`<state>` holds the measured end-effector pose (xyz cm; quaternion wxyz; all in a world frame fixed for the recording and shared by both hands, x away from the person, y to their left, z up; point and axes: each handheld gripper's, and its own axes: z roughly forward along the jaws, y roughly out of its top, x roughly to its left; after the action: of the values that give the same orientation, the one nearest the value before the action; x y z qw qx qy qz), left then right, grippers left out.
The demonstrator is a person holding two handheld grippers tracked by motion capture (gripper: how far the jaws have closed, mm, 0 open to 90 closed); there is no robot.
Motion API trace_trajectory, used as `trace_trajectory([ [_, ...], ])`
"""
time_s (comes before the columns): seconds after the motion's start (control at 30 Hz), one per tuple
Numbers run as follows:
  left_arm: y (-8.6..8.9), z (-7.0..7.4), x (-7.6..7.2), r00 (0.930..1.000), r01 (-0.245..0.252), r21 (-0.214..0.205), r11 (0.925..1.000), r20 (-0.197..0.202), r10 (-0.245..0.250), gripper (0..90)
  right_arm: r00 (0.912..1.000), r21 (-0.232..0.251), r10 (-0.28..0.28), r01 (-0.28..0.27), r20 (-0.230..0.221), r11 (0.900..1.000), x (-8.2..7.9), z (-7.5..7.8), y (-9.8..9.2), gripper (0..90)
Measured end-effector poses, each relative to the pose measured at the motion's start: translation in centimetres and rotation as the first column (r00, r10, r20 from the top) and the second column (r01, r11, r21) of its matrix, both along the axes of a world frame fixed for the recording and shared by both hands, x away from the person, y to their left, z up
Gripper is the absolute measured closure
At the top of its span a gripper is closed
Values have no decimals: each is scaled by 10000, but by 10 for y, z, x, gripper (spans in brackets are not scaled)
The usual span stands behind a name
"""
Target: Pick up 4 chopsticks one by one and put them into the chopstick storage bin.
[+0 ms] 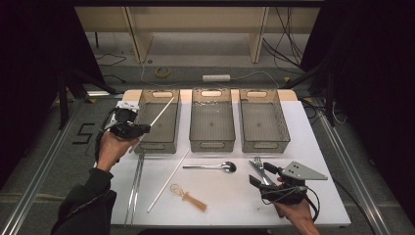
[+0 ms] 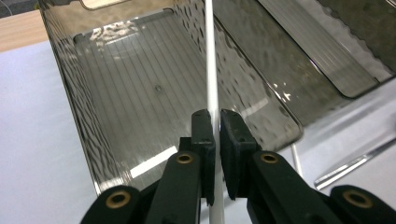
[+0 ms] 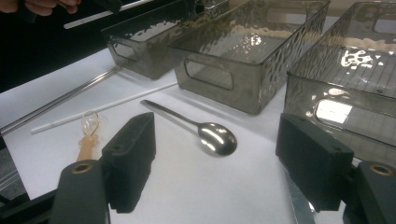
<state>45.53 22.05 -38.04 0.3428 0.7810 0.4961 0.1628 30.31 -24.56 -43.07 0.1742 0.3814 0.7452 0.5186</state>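
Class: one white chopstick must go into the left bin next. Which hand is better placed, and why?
Left. Its claw is shut on the white chopstick above the left bin; the right claw is open near the spoon.

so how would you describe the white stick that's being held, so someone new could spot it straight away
Find the three smoky plastic bins in a row on the white table; go to the left bin. The white chopstick slants up over it, clamped in the left hand-held gripper. Its twin lies flat on the table, untouched.
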Motion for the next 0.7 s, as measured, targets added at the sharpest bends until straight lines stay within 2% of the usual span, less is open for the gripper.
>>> trace_trajectory([
  [0.3, 5, -7, 28, 9992, -395, 82, 9992, -26, 395, 843, 10000, 9, -7, 7, -23, 10000, 0, -1, -1, 297],
  [0.5, 5, -8, 38, 9992, -403, 138, 9991, -48, 403, 843, 10000, 17, -10, 10, -45, 10000, 1, -1, -1, 297],
  [0.7, 6, -8, 47, 9991, -428, -14, 9991, -17, 428, 843, 10000, 17, -13, 13, -42, 10000, 0, -1, -1, 297],
])
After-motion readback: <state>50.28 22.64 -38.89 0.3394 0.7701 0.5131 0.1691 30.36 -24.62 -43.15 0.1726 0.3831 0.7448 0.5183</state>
